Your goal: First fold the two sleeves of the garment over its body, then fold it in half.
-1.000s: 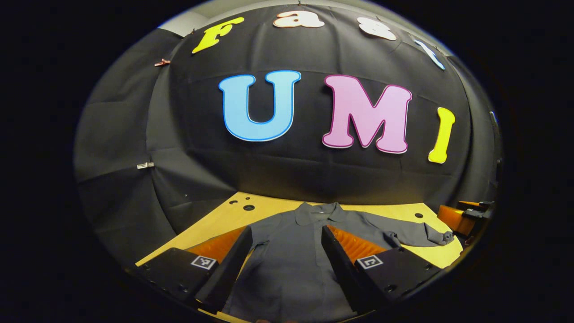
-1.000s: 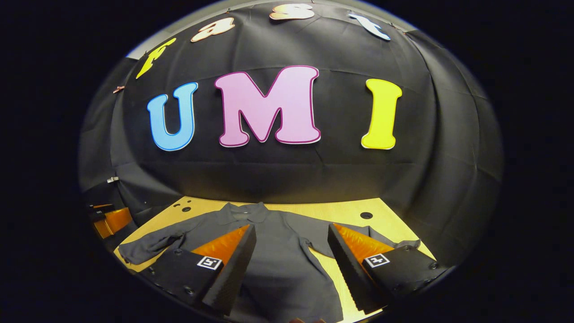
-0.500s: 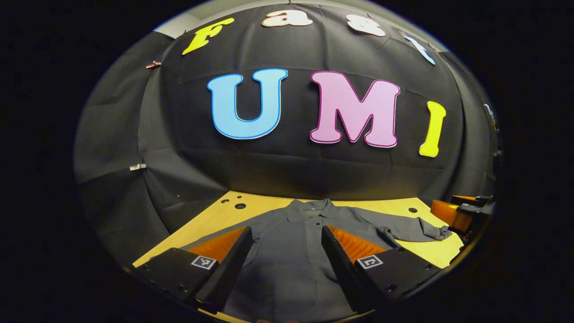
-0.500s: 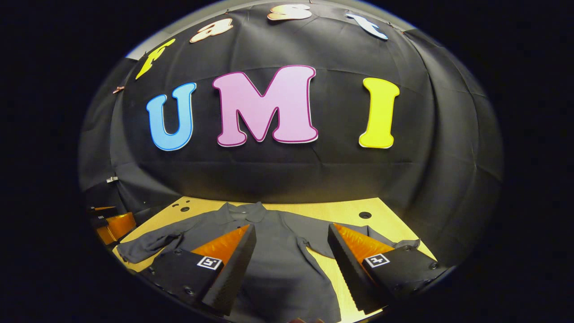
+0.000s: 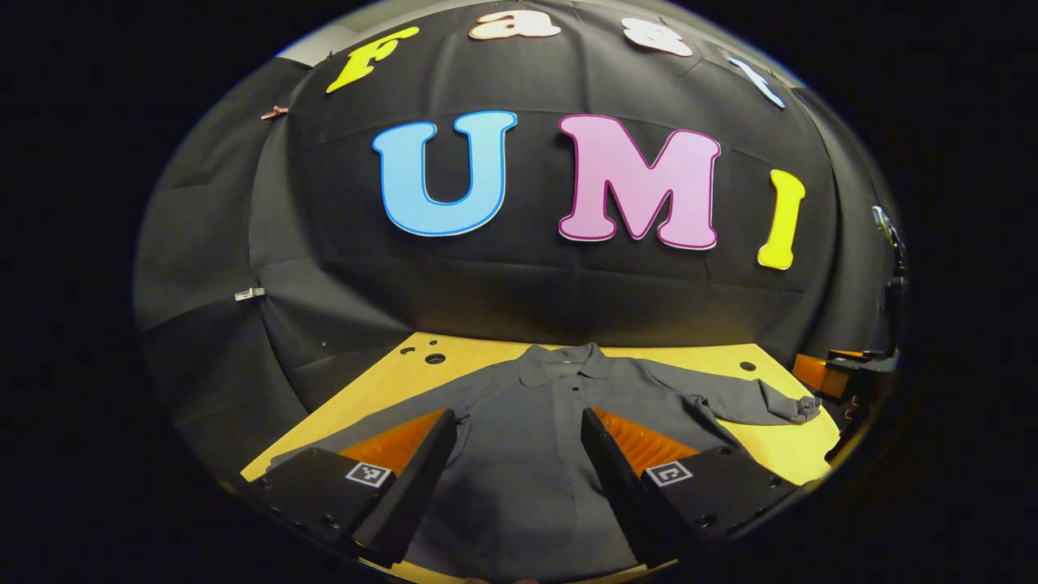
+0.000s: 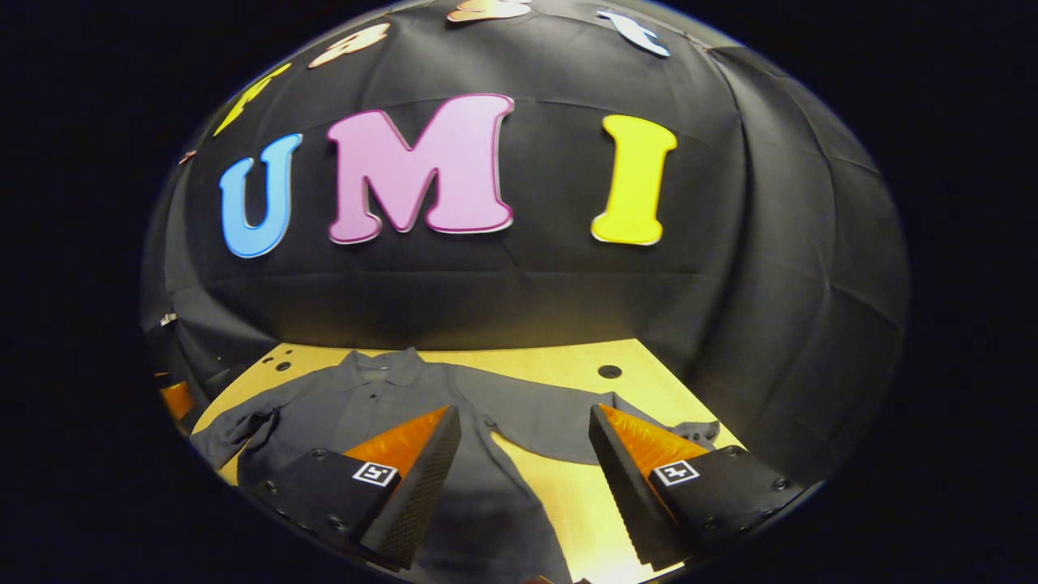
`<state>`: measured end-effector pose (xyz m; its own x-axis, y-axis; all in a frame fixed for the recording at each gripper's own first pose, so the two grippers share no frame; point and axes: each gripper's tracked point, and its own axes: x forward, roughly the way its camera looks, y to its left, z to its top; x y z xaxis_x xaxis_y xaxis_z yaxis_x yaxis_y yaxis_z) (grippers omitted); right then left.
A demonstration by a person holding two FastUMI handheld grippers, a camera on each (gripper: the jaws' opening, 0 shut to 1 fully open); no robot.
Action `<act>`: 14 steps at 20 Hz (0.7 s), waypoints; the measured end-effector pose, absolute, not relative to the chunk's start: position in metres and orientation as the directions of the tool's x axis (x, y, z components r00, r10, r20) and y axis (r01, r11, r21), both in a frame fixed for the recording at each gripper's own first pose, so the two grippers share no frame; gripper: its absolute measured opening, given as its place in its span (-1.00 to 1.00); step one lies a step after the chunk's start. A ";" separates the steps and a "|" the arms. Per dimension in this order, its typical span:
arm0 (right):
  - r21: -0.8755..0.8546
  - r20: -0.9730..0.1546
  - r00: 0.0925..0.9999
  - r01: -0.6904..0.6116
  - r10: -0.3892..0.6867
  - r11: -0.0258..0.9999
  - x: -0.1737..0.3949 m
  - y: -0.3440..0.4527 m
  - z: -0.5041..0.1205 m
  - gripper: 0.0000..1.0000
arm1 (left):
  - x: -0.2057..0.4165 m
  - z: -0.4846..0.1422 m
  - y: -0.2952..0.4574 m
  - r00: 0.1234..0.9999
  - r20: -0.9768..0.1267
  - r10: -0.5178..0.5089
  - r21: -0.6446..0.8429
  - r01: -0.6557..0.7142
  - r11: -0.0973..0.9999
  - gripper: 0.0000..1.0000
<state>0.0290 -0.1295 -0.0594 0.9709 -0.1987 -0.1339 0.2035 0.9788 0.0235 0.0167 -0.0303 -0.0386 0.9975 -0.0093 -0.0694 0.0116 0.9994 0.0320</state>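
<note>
Left gripper view had the left tool (image 5: 515,478) spread apart above the grey garment (image 5: 527,422), which lay flat on the tabletop (image 5: 357,397), collar toward the far edge, sleeves spread. Right gripper view showed the right tool (image 6: 523,478) apart too, over the garment's (image 6: 357,405) right side.

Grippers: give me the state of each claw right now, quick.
Left claw: open, holding nothing, above the grey shirt.
Right claw: open, holding nothing, above the shirt's edge and the table.
</note>
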 end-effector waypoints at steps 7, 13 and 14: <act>0.027 -0.209 0.913 0.363 -0.350 0.931 0.041 -0.216 -0.090 0.96 | 0.016 -0.057 -0.023 0.991 -0.133 0.016 0.010 -0.015 1.000 0.96; 0.022 -0.275 0.874 0.423 -0.401 0.906 0.064 -0.269 -0.124 0.96 | 0.012 -0.069 -0.014 0.981 -0.190 0.048 0.023 -0.045 0.999 0.96; 0.012 -0.279 0.869 0.429 -0.409 0.903 0.068 -0.278 -0.129 0.96 | 0.011 -0.069 -0.014 0.980 -0.195 0.050 0.029 -0.046 0.999 0.96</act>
<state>0.0677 -0.2778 -0.1285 0.8689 -0.4086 -0.2794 0.4286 0.9034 0.0121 0.0113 -0.0137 -0.0693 0.9796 0.0504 -0.1947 -0.0456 0.9985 0.0289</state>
